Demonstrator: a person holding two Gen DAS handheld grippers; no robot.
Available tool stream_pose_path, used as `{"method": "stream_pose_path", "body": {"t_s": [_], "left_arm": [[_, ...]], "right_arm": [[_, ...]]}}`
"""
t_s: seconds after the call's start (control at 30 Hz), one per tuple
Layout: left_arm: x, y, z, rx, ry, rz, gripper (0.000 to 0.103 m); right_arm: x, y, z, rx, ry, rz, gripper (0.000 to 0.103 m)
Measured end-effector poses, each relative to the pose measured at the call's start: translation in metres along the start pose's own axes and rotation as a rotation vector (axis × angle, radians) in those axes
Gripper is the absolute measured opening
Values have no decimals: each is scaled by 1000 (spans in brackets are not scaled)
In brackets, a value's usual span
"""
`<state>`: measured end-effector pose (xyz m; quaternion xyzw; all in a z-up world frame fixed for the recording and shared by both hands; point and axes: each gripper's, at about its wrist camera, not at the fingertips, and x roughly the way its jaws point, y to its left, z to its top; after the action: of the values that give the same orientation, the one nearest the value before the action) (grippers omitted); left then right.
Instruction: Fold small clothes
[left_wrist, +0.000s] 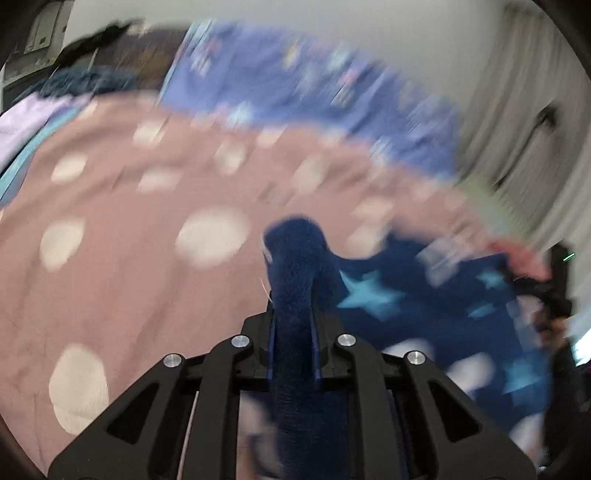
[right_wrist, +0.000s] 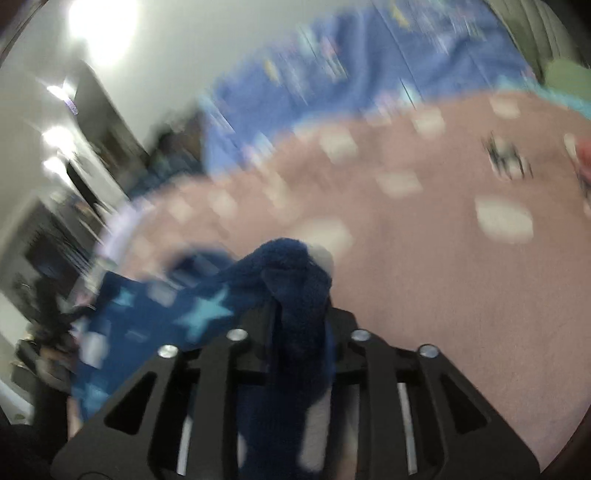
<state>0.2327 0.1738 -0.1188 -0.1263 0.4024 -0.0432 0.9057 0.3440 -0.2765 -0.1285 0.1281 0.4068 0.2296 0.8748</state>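
Note:
A dark blue fleece garment (left_wrist: 424, 325) with light blue stars hangs stretched between my two grippers above the pink dotted bed cover (left_wrist: 129, 258). My left gripper (left_wrist: 293, 314) is shut on one bunched corner, which sticks up between its fingers. The cloth runs off to the right in that view. In the right wrist view my right gripper (right_wrist: 299, 314) is shut on another bunched corner of the garment (right_wrist: 159, 314), and the cloth runs off to the left. Both views are blurred by motion. The fingertips are hidden under the fleece.
Blue patterned bedding (left_wrist: 295, 85) lies along the back of the bed cover (right_wrist: 443, 277). A pale curtain (left_wrist: 517, 129) hangs at the right. A lilac cloth (left_wrist: 22, 122) lies at the left edge. A small black-and-white item (right_wrist: 506, 155) and a red one (right_wrist: 583, 158) lie on the cover.

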Motion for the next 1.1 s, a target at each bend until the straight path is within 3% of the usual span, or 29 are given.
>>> {"method": "stream_pose_path", "body": {"t_s": [0.03, 0.1, 0.17, 0.27, 0.33, 0.4, 0.43, 0.47, 0.53, 0.6, 0.67, 0.7, 0.83, 0.97, 1.1], "left_arm": [[14, 3, -12, -6, 36, 18, 22], [10, 6, -21, -12, -10, 11, 25], [2, 7, -19, -23, -13, 36, 30], [-14, -5, -19, 39, -6, 118, 31], [-37, -19, -18, 92, -40, 178, 32], [-70, -39, -18, 136, -99, 221, 34], [-81, -49, -15, 152, -118, 225, 36], [-92, -61, -16, 169, -133, 220, 38], [-110, -102, -23, 216, -143, 168, 41], [-114, -147, -36, 290, -118, 94, 44], [-112, -208, -59, 397, -88, 20, 59], [-109, -231, -71, 439, -77, -9, 61], [-88, -319, -118, 587, 9, -128, 67], [-58, -382, -159, 759, 70, -75, 68], [-48, -407, -179, 849, 68, -54, 69]], "right_arm": [[9, -8, -7, 28, 27, 6, 29], [5, -20, -15, 76, -16, 73, 29], [-4, -24, -14, 108, -27, 96, 37], [-19, -23, -15, 102, -47, 82, 46], [-32, -26, -21, 99, -53, 97, 46], [-45, -35, -28, 112, -62, 119, 39], [-49, -42, -33, 124, -70, 127, 25], [-54, -49, -37, 143, -77, 129, 13], [-58, -69, -45, 223, -75, 97, 11], [-56, -82, -48, 278, -71, 164, 10], [-53, -84, -48, 276, -35, 223, 10], [-52, -83, -49, 266, -23, 245, 10], [-50, -71, -51, 212, 34, 301, 27], [-50, -59, -57, 148, 109, 304, 33], [-50, -51, -60, 108, 152, 324, 34]]}}
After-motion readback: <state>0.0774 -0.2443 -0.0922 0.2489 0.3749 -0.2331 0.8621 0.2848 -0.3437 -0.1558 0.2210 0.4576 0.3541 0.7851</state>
